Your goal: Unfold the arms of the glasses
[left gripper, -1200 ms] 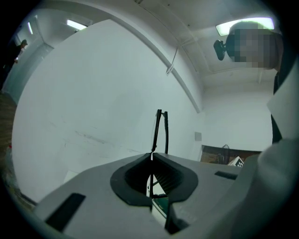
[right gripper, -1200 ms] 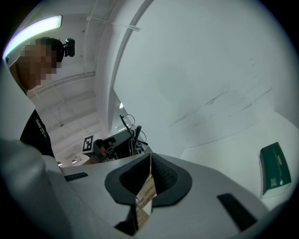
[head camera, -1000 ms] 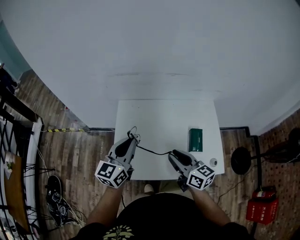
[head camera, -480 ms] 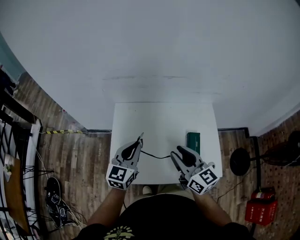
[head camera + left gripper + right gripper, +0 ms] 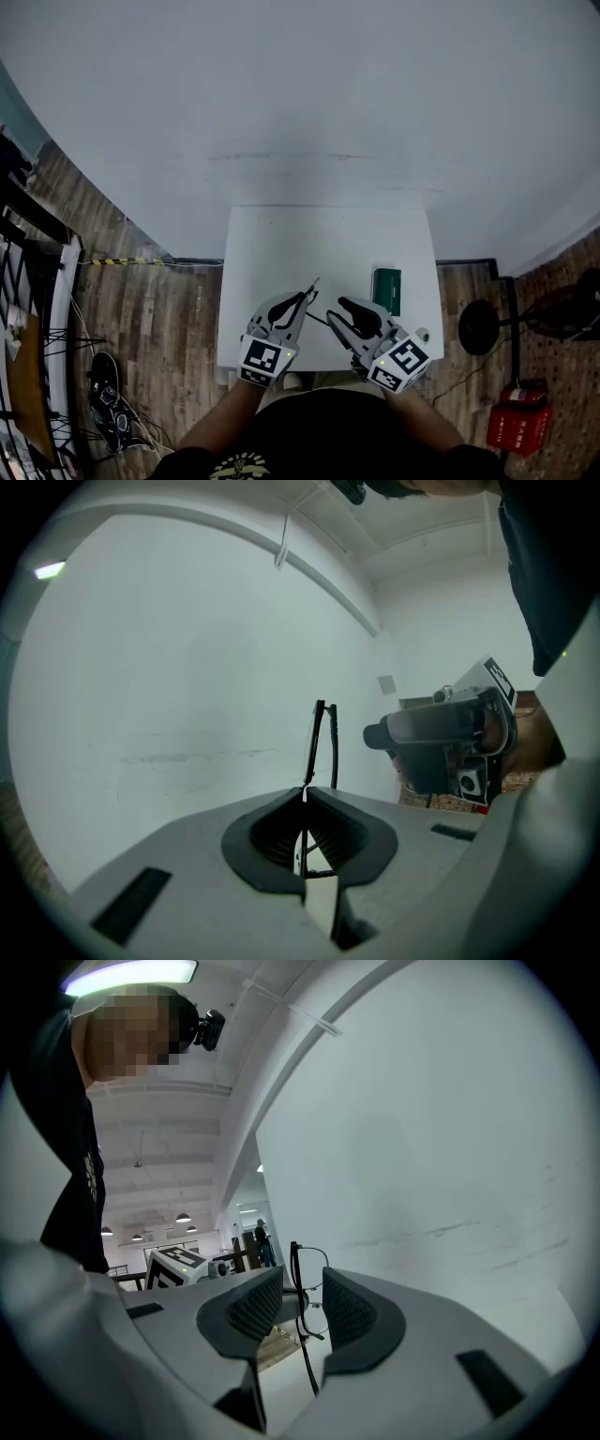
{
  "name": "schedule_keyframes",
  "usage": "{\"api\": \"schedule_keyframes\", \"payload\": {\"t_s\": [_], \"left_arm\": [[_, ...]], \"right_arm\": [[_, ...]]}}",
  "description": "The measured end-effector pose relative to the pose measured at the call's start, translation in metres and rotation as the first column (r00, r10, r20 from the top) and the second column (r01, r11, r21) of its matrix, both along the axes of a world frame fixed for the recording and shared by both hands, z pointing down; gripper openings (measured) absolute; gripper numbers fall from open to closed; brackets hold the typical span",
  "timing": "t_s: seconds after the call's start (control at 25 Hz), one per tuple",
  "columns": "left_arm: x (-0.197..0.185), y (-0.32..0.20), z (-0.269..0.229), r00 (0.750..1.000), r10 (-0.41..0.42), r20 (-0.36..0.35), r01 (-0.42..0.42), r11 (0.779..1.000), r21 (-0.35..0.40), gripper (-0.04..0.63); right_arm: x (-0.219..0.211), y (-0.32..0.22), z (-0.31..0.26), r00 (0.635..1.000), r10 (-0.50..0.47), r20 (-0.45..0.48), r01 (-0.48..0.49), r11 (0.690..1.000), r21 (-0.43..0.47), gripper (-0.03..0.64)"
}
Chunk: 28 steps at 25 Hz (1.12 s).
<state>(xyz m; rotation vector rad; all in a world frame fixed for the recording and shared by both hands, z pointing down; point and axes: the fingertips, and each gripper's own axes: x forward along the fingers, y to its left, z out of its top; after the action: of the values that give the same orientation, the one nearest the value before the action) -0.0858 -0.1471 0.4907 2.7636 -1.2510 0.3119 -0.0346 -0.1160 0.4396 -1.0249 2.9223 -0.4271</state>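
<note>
Two bars of the thin black wire-framed glasses (image 5: 314, 742) are seen standing up side by side beyond the tips of the left hand-held gripper (image 5: 305, 795). Its jaws are pressed together on the frame, though which part is clamped cannot be made out. The glasses are held off the smooth white rectangular counter (image 5: 319, 234), above the middle of its near edge. Their long axis is laid roughly along that edge, from the left hand-held gripper across to the right hand-held gripper (image 5: 300, 1277). The right one's jaws have just been opening and are spread wide. A slim black arm of the glasses is passed through the gap between them, and it appears to be pressed by neither pad. The free end is therefore judged to lie nearer the right hand-held gripper, which is faced towards the left one at close range. That arm would have to be caught and swung outward about its hinge while the frame is kept steady on the left side. The frame is fine, dark and wire-like, with a rounded lens rim visible beside the arm, so it is expected to bend easily under a hard pinch. The pads are dark and ribbed, set in pale grey moulded shells. A dark green rectangular box (image 5: 386, 284) is left flat near the counter's right edge, apart from the glasses.
</note>
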Motion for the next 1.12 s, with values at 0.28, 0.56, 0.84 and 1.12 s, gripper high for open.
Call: {"api": "schedule_keyframes", "payload": {"t_s": [0.28,0.56,0.84,1.12], "left_arm": [[0.015,0.018,-0.001,0.998,0.049,0.030,-0.050,0.998,0.025,0.020],[0.021,0.035,-0.004,0.995,0.071,0.073,-0.072,0.997,0.013,0.020],[0.019,0.043,-0.010,0.995,0.084,0.053,-0.085,0.996,0.022,0.020],[0.008,0.045,-0.011,0.990,0.088,0.112,-0.097,0.992,0.077,0.020]], "right_arm": [[-0.011,0.007,-0.004,1.000,-0.021,0.002,0.021,1.000,0.007,0.127],[-0.019,0.017,-0.003,1.000,-0.023,-0.017,0.023,1.000,0.008,0.119],[-0.018,0.023,-0.003,0.999,0.015,-0.052,-0.013,1.000,0.021,0.018],[-0.025,0.031,-0.002,0.997,0.014,-0.078,-0.011,0.999,0.034,0.018]]}}
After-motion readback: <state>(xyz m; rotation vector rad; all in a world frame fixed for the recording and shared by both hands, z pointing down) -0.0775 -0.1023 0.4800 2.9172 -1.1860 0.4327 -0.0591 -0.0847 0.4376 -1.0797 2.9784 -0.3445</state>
